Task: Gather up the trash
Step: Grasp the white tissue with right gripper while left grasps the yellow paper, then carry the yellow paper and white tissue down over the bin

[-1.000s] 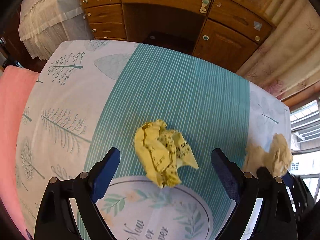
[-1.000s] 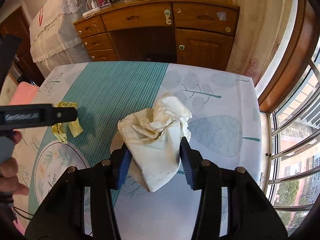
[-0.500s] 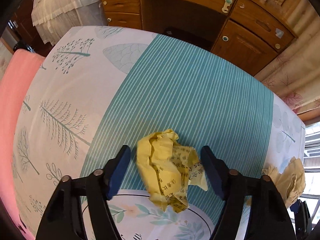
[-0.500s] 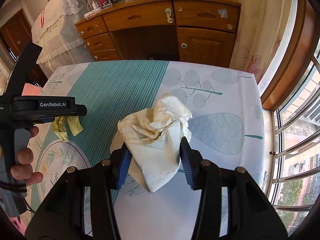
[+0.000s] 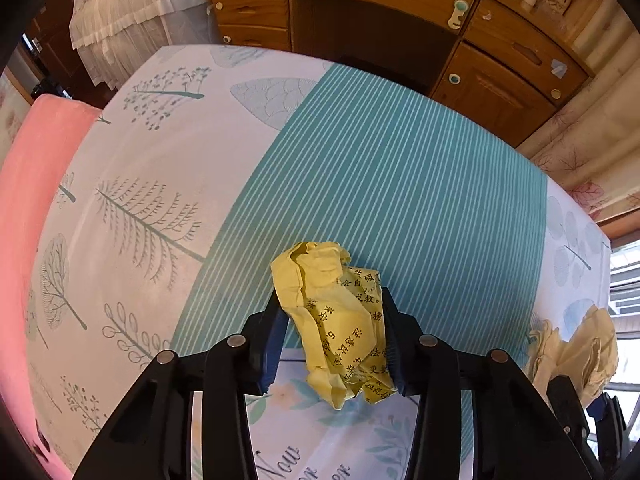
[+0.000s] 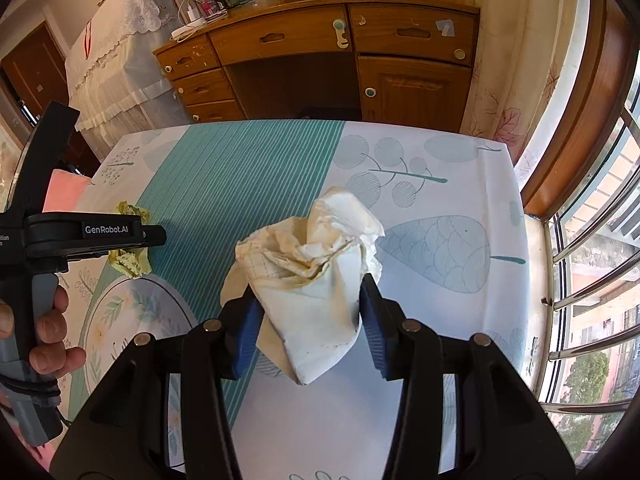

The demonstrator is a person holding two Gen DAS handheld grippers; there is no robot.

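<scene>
A crumpled yellow paper wad (image 5: pixel 320 304) printed with dark characters lies on the teal-striped tablecloth (image 5: pixel 400 168). My left gripper (image 5: pixel 332 320) points steeply down over it, its jaws closing, and both blue pads touch the wad's sides. My right gripper (image 6: pixel 308 300) is shut on a stained, crumpled white paper wad (image 6: pixel 316 264) and holds it just above the cloth. From the right wrist view the yellow wad (image 6: pixel 130 262) shows at the left under the left gripper, whose handle a hand (image 6: pixel 44 332) grips. The white wad (image 5: pixel 580 352) also appears at the right edge of the left wrist view.
A wooden desk (image 6: pixel 320 40) with drawers and a dark kneehole stands beyond the table's far edge. A pink cushion (image 5: pixel 24 200) lies along the left side. A barred window (image 6: pixel 592 280) and curtain (image 6: pixel 508 92) are close on the right. A lace-covered cabinet (image 6: pixel 120 52) stands far left.
The left gripper's jaws have narrowed from wide open until the pads meet the yellow wad, and it has sunk toward the wad. The right gripper and its white wad have stayed put.
</scene>
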